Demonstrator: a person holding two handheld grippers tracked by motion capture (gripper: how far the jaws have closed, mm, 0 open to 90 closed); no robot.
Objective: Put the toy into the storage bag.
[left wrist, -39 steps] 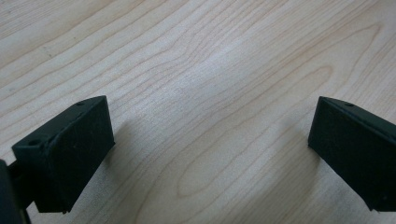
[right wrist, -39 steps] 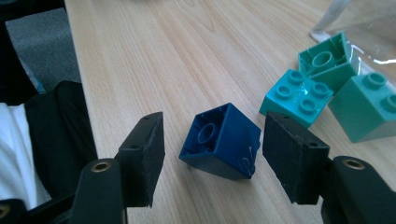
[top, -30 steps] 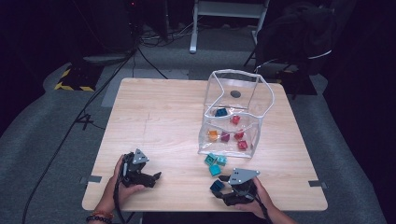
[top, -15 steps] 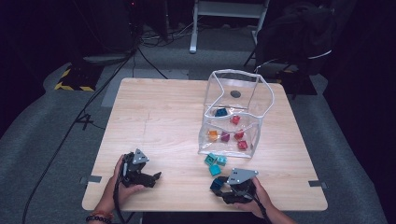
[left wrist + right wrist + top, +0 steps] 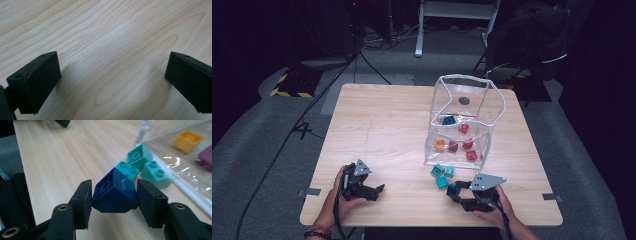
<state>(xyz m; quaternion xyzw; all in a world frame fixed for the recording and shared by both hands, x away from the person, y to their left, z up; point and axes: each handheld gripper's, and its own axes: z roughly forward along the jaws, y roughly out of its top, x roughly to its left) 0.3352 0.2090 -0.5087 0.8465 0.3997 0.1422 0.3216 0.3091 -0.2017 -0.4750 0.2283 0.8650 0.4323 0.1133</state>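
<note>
A dark blue plastic building brick (image 5: 113, 192) is clamped between the two black pads of the right claw (image 5: 112, 201), tilted on one corner with its hollow underside turned toward the camera; in the high view the same brick (image 5: 454, 190) is seen at the near right of the pale wooden bench (image 5: 382, 125), just in front of the person's right hand (image 5: 492, 212). Over the last second the right claw's jaws have been closing, and the brick is now gripped where a second ago it lay between them ungripped; it also appears slightly raised off the wood. The pick-up can therefore be judged complete, and the carry to the clear plastic bag (image 5: 464, 122) probably comes next. Three teal plastic bricks (image 5: 442, 175) remain loose just beside the bag's near edge, close behind the held brick. Inside the bag, orange, red, purple and one blue brick are already collected. The left claw (image 5: 379, 190) is held apart with nothing between its pads, resting over bare wood at the near left, unmoved from a second ago.
</note>
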